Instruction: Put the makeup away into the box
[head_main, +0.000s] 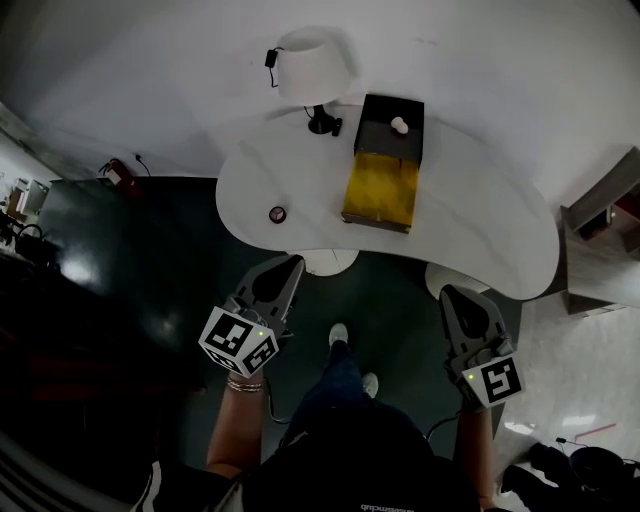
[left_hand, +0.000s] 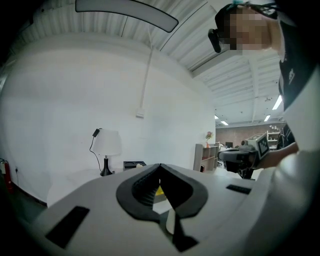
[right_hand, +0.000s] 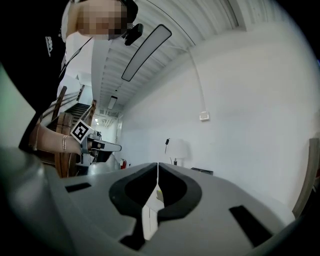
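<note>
On the white curved table (head_main: 480, 190) stands a black box (head_main: 392, 127) with a small pale round item (head_main: 399, 125) inside, and a yellow part (head_main: 381, 190) lying in front of it. A small dark round makeup item (head_main: 277, 214) lies near the table's front left. My left gripper (head_main: 291, 264) and right gripper (head_main: 452, 293) hover short of the table's near edge, both shut with nothing between the fingers. In the left gripper view the shut tips (left_hand: 160, 165) point level at the box (left_hand: 134, 164). The right gripper's tips (right_hand: 158, 163) also meet.
A white table lamp (head_main: 312, 68) with a black base stands at the table's back left. A wooden shelf unit (head_main: 600, 235) is at the right. A red fire extinguisher (head_main: 118, 174) sits by the wall at the left. Dark floor lies below me.
</note>
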